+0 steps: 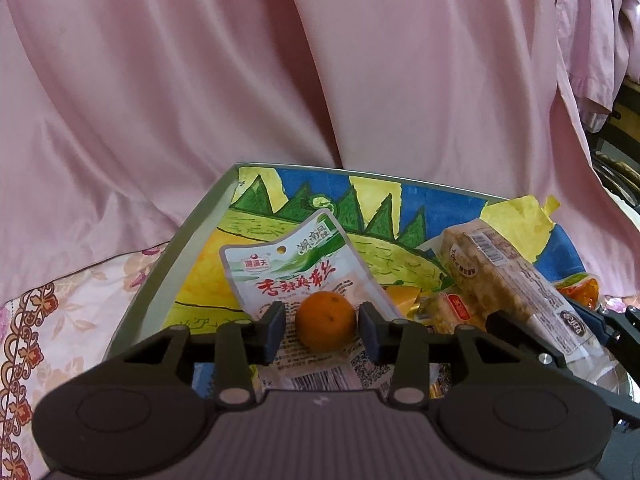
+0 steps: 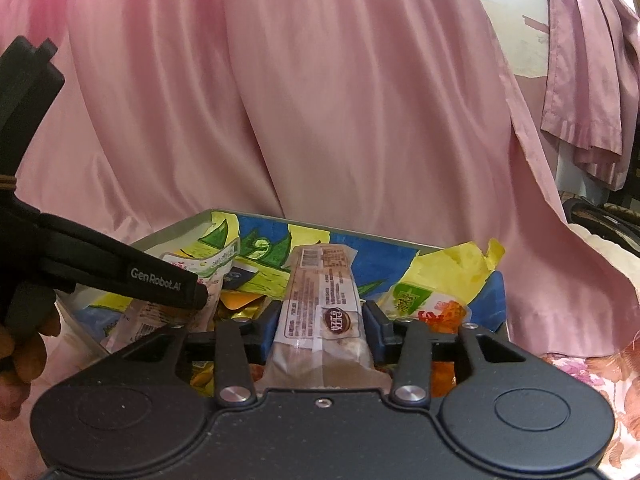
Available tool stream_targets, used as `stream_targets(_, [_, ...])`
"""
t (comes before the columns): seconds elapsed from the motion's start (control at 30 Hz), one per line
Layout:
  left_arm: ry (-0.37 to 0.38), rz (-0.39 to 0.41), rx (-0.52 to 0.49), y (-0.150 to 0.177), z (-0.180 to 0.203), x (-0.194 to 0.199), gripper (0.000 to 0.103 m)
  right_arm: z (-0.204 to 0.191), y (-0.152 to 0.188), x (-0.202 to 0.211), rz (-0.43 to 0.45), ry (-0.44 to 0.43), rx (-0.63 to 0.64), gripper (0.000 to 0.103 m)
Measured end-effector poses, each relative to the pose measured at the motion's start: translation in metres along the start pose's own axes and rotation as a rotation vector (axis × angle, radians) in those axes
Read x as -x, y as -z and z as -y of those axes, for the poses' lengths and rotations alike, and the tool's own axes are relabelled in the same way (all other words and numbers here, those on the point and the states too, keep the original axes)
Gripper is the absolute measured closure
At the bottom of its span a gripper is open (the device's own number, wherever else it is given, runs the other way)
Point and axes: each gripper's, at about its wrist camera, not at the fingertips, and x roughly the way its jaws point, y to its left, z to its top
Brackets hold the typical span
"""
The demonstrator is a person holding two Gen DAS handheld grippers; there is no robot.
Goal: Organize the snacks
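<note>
A shallow box point(image 1: 176, 256) with a painted yellow, green and blue lining holds several snacks. In the left wrist view my left gripper point(image 1: 322, 330) straddles a small orange point(image 1: 325, 326) that rests on a white and green snack pouch point(image 1: 296, 276); gaps show on both sides of the fruit. In the right wrist view my right gripper point(image 2: 320, 330) is closed on a long clear-wrapped brown snack bar point(image 2: 320, 300), also seen in the left wrist view point(image 1: 516, 284). The left gripper's finger point(image 2: 132, 280) shows at the left.
Gold-wrapped snacks point(image 1: 444, 312) and an orange packet point(image 2: 444, 312) lie in the box point(image 2: 496, 304). Pink curtains point(image 1: 280, 72) hang behind. A floral cloth point(image 1: 44, 312) covers the surface. Torn yellow paper point(image 2: 464, 268) sticks up at the box's far right.
</note>
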Motion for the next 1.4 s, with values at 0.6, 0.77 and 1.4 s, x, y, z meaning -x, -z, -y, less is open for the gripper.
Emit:
stream_targets(0.6, [-0.017,0.102,0.093,-0.006,-0.016,0.035,0.017,-0.002,-0.011,0.019,0.066,0.021,0.005,0.036])
stream_targets(0.77, [-0.049,0.136,0.100,-0.006,-0.020,0.054,0.011,-0.003,-0.020,0.037,0.100,0.034,-0.002,0.023])
stream_targets(1.4, [-0.123,0.251,0.147,0.010,-0.054,0.146,0.000,-0.009,-0.050,0.113,0.187,0.049,-0.092,0.001])
